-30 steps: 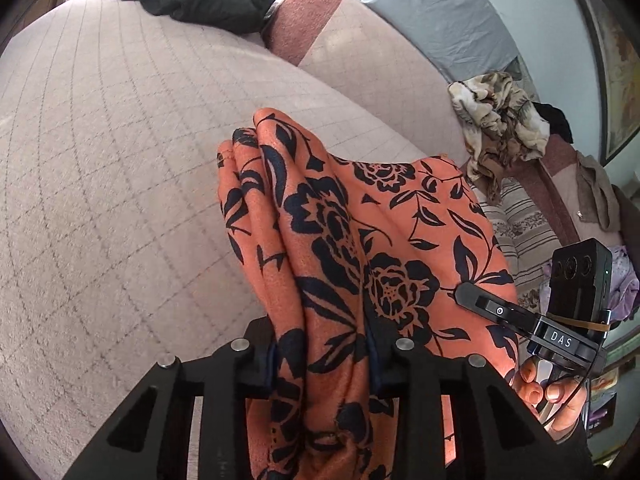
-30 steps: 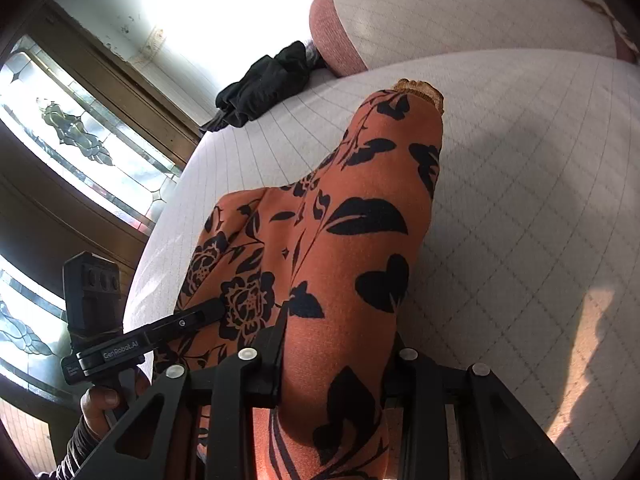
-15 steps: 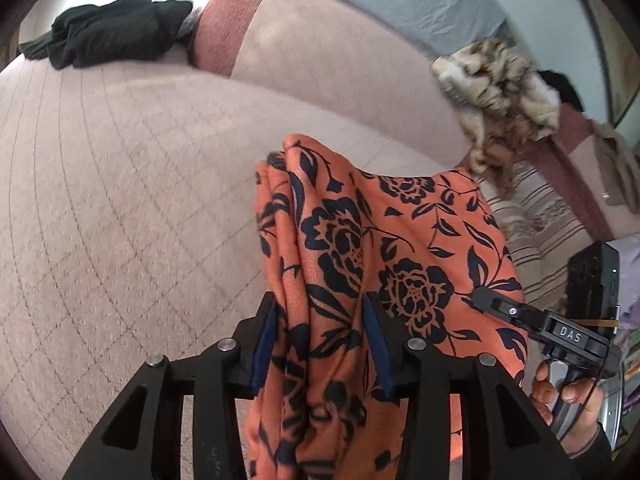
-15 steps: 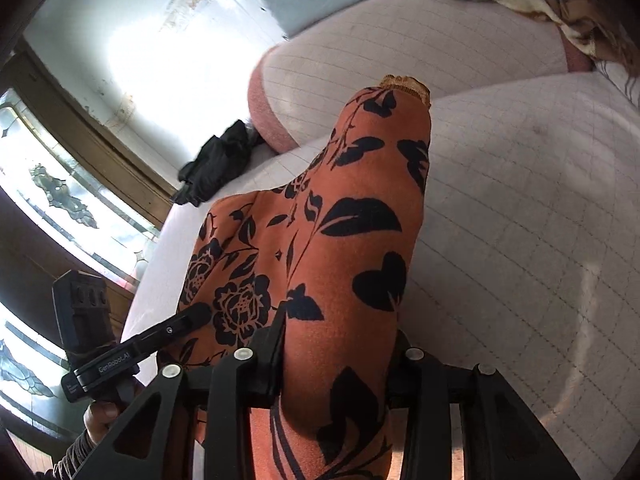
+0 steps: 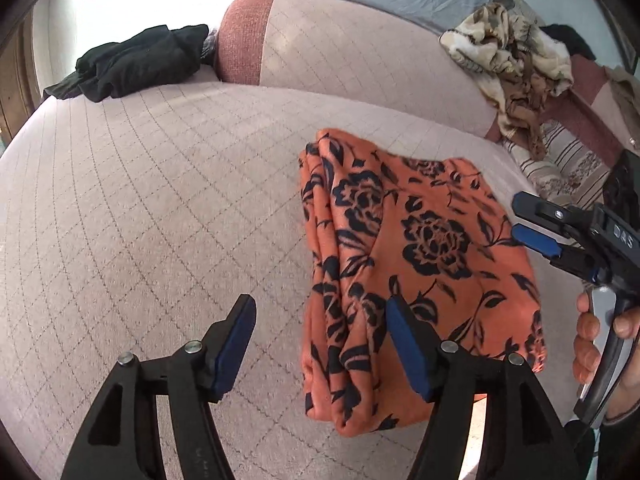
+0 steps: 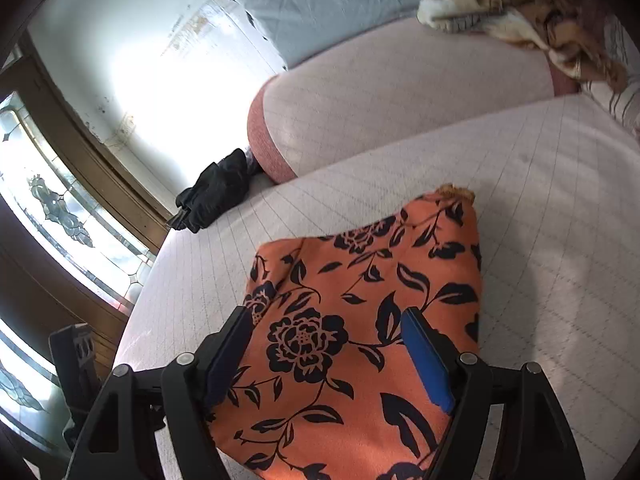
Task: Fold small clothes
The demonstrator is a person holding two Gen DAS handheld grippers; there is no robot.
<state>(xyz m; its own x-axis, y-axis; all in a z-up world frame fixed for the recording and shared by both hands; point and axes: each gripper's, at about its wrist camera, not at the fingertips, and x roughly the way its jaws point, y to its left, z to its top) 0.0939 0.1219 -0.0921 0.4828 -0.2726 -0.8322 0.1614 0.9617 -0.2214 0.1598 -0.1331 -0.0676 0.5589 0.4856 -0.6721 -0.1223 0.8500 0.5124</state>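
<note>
The left gripper (image 5: 320, 344) hangs spread wide, holding nothing; the right gripper (image 6: 326, 354) is likewise parted and free. Between and just ahead of them the orange floral garment (image 5: 416, 264) lies folded flat on the quilted cushion (image 5: 160, 208) (apparently set down so its layers keep their shape), a black garment (image 5: 132, 62) far beyond.

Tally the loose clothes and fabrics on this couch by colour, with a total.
Orange with dark floral print: 1, the folded garment on the seat cushion.
Black: 1, the crumpled garment at the far end of the seat.
Beige and brown patterned: 1, the bundle on the backrest.
Total: 3

A further dark item behind the bundle is too hidden to count.
</note>
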